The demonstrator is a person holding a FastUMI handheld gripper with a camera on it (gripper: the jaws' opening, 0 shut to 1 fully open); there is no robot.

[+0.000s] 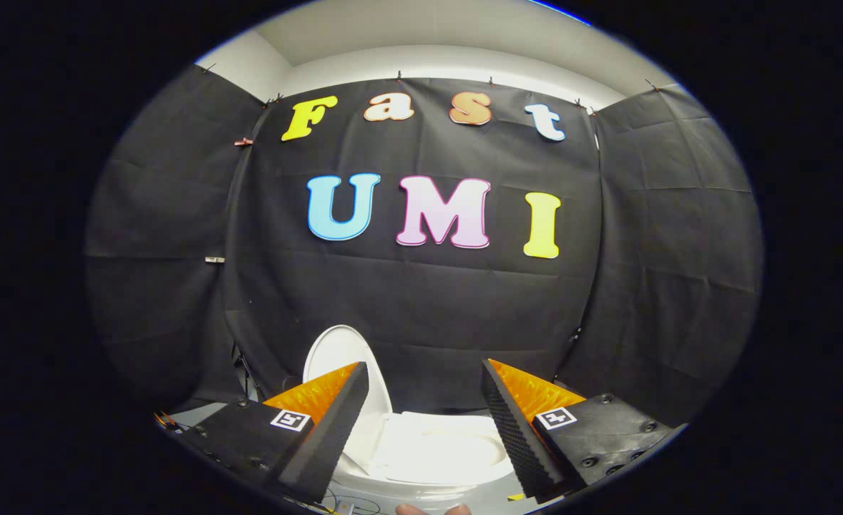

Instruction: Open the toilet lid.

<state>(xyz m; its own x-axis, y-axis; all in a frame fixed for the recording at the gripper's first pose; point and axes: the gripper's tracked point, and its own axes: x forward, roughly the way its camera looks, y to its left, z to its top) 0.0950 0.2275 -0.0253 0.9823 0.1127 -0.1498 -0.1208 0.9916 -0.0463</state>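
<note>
Lid (337, 357) upright vs booth wall, long axis vertical, tongs (425, 429) apart w/ nothing btwn

The claw (425, 400) hangs wide apart above the toilet (436, 450), its lid (339, 354) standing upright.

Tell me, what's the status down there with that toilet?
Gripper open, holding nothing. Toilet lid already up, standing beyond the left finger; toilet seat down, between the fingers. Nothing in the way.
</note>
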